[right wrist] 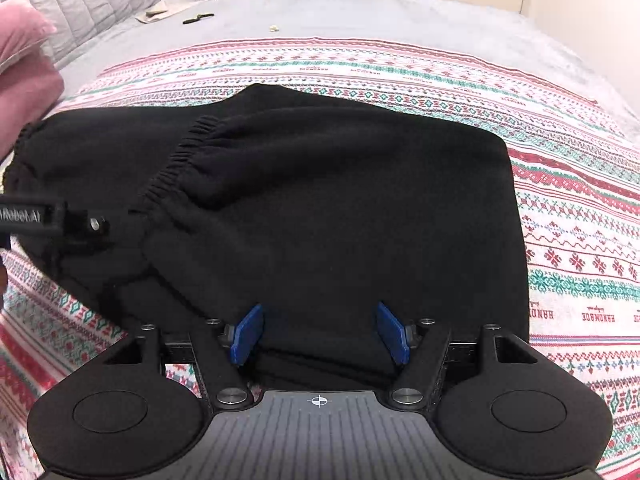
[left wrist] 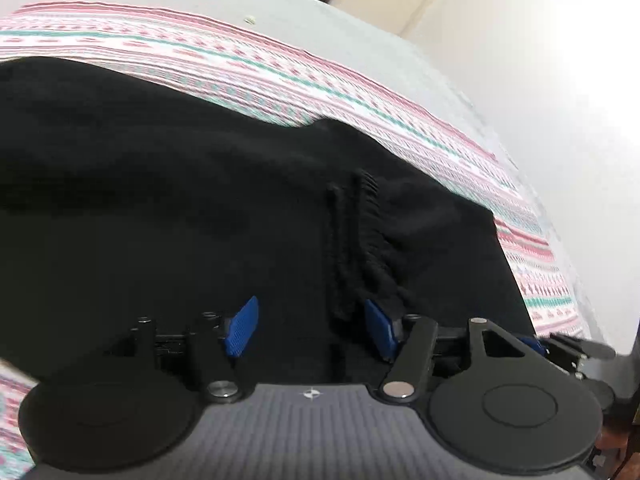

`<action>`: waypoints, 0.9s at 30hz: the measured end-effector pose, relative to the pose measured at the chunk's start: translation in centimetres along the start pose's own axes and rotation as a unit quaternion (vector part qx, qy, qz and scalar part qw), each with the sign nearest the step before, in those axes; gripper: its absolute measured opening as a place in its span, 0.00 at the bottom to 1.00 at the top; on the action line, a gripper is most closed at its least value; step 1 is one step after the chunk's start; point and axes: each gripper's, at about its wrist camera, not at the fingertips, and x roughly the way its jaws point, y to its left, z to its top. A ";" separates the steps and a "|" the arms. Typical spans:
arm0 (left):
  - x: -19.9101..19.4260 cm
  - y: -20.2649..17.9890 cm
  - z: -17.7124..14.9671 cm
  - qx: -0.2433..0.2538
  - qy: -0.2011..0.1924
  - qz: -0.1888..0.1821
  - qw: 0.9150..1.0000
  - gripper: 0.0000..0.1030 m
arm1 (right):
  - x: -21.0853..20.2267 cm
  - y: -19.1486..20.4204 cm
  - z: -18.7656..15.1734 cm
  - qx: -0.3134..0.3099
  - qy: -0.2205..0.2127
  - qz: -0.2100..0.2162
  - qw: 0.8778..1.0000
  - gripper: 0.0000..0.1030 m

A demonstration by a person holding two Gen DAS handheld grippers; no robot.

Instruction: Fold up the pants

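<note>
Black pants folded on patterned blanket printed "HANDMADE", left gripper and right gripper jaws apart, empty

The folded pants lie on the patterned blanket, which lies on the bed. Behind the pants, a small dark item lies on the bed; a pillow sits left.

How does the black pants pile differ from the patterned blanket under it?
The pants are plain black; the blanket is white with red and green patterned bands. The pants are folded into a compact stack with a gathered elastic band showing; the blanket lies spread wide around them. Both are soft fabric, lying on the bed.
</note>
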 end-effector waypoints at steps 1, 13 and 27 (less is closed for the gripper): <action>-0.6 0.8 0.2 -0.012 -0.007 0.002 1.000 0.84 | 0.1 0.1 0.0 -0.006 0.000 -0.004 1.000 0.62; -11.5 15.1 1.5 -0.243 -0.138 0.037 0.959 0.98 | -3.1 2.9 1.5 -0.027 -0.052 0.013 0.998 0.65; -6.7 19.2 1.2 -0.287 -0.141 0.071 0.945 1.00 | -3.4 7.0 2.7 -0.041 -0.075 0.030 0.996 0.68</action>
